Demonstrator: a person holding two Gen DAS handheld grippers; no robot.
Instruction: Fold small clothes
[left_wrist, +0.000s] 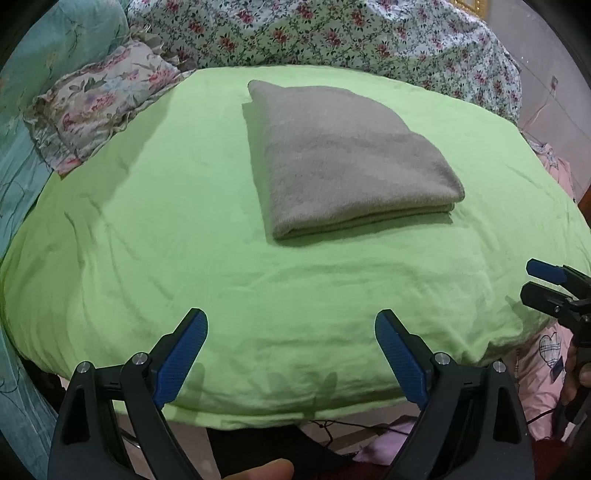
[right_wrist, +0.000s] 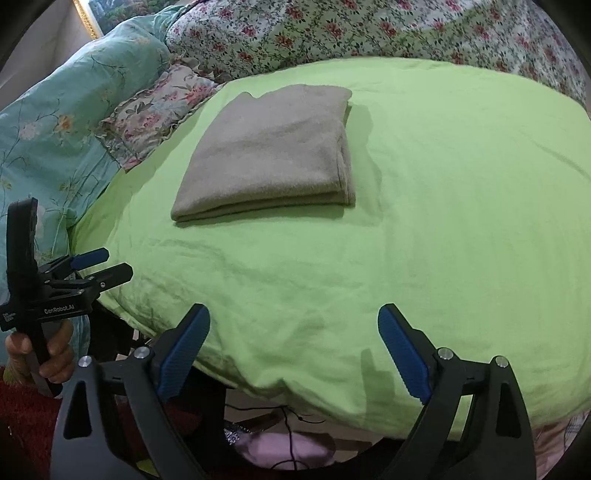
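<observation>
Folded grey towel (left_wrist: 343, 155); left gripper (right_wrist: 101, 264) reads "GenRobot.AI".

Green sheet (left_wrist: 184, 229) bare around folded cloth (left_wrist: 343, 155); pillow (left_wrist: 99, 107) crowds far-left corner.

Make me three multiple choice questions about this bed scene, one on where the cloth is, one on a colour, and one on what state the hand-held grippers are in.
1. Where does the folded grey cloth lie?
A. On the green sheet
B. On the floral pillow
C. Between a gripper's fingers

2. What colour are the finger pads?
A. Red
B. Blue
C. White

3. How do the left hand-held gripper and right hand-held gripper stand?
A. Both shut on the cloth
B. One open, one shut
C. Both open, holding nothing

Answers: 1 A, the cloth rests flat on the green sheet. 2 B, the pads show blue in both views. 3 C, each pair of fingers is spread wide over bare sheet.
</observation>
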